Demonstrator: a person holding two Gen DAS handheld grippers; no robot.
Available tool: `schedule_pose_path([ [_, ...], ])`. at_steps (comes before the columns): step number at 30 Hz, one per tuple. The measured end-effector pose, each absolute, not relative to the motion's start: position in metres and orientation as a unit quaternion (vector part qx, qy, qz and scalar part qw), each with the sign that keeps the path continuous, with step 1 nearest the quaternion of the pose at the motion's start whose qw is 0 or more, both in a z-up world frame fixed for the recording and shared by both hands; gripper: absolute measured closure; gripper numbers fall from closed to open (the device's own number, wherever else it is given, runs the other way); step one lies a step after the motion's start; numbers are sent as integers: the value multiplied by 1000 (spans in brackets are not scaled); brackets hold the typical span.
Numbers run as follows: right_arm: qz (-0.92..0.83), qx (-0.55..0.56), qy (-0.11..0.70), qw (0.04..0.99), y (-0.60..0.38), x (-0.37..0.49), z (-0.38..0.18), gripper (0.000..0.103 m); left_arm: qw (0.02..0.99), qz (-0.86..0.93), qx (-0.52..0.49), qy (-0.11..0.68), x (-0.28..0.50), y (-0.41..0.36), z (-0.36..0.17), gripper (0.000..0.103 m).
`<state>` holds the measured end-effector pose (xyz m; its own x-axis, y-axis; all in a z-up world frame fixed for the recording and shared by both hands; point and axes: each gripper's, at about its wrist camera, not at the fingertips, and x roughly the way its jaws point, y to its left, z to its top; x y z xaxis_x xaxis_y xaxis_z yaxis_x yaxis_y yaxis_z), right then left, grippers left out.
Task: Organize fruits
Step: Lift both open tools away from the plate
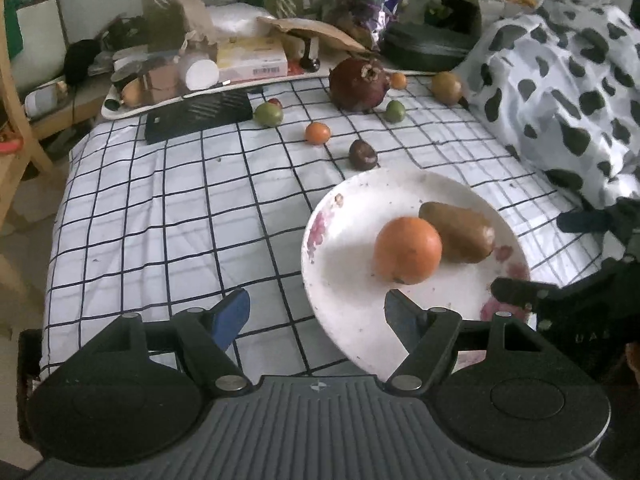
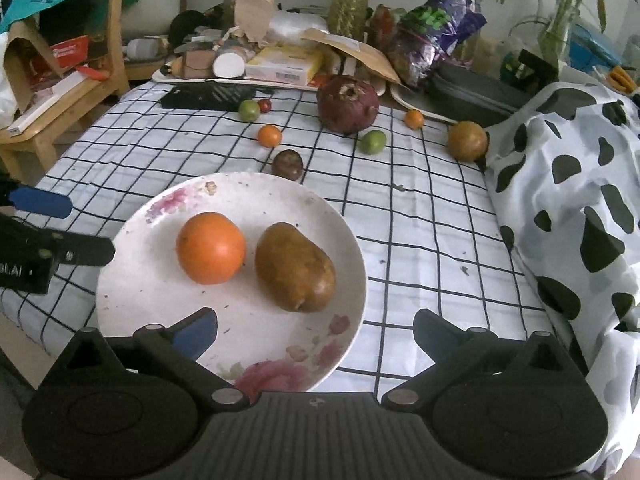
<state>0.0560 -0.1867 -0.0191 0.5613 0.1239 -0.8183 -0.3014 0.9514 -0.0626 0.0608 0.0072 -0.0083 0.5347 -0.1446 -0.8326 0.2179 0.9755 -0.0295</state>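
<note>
Left claw point(image 1: 316, 312), fingers spread, holding nothing, hovers at the near-left rim of the plate point(image 1: 348, 280); right claw point(image 2: 316, 328), likewise spread and holding nothing, straddles the plate's near edge. On the plate an orange point(image 2: 211, 247) lies left of a brown pear point(image 2: 295, 267), touching or nearly so. Farther back on the checked bedsheet point(image 2: 420, 208) lie a pomegranate point(image 2: 347, 103), two green fruits, small oranges and a dark fruit point(image 2: 287, 164), possibly a passionfruit.
</note>
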Motion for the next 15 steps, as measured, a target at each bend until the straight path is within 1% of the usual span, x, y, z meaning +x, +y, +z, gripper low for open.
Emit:
schedule_pose_path([
  [4, 110, -90, 459, 877, -188, 61, -23, 0, 875, -108, 34, 471, 64, 7, -12, 30],
  [15, 110, -74, 433, 892, -192, 65, -13, 0, 880, -116, 43, 458, 71, 7, -13, 30],
])
